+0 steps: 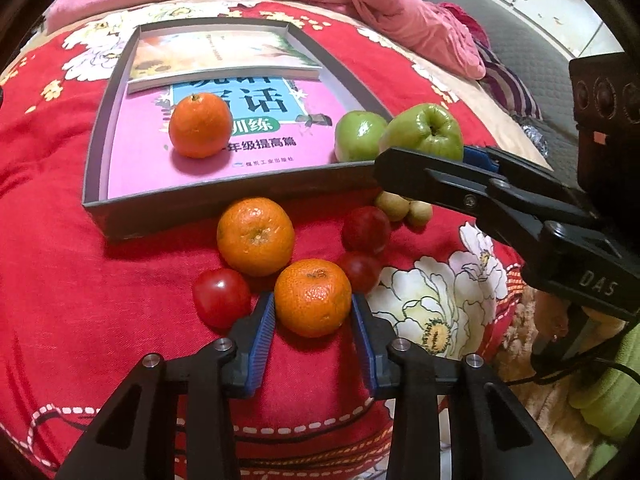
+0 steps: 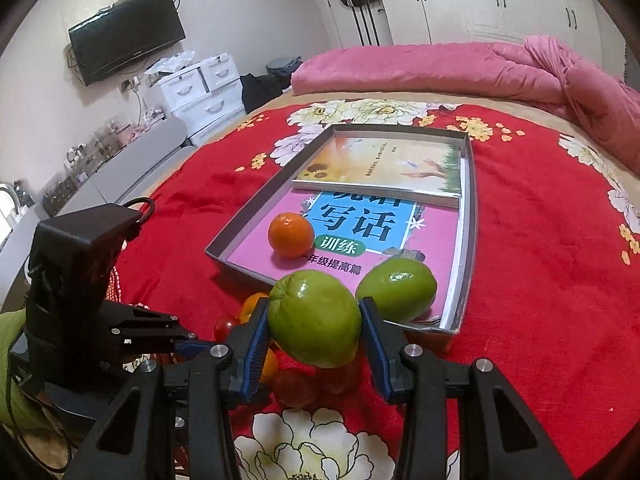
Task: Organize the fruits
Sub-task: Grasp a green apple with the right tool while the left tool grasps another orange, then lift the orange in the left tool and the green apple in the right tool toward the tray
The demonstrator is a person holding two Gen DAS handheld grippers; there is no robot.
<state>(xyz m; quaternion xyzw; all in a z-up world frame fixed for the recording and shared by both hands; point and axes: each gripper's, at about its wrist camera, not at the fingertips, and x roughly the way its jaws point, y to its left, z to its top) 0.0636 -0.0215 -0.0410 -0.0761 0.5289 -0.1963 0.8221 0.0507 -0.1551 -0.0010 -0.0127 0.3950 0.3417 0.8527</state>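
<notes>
A grey shallow box [image 1: 96, 128] [image 2: 474, 216] with books in it lies on the red flowered bedspread. It holds one orange [image 1: 200, 125] [image 2: 291, 235] and a green fruit [image 1: 358, 135] [image 2: 396, 289] at its near right corner. My right gripper [image 2: 314, 322] is shut on a second green fruit [image 2: 314, 322] [image 1: 422, 130] and holds it in the air at the box's near edge. My left gripper [image 1: 313, 306] is down on the bedspread with its pads against both sides of an orange [image 1: 313, 298].
On the bedspread before the box lie another orange [image 1: 256, 236], three red tomatoes [image 1: 222, 298] [image 1: 366, 230] [image 1: 360, 272] and small tan fruits [image 1: 404, 206]. A pink quilt [image 2: 520, 72] lies beyond the box. A TV [image 2: 126, 36] and white drawers [image 2: 200, 92] stand across the room.
</notes>
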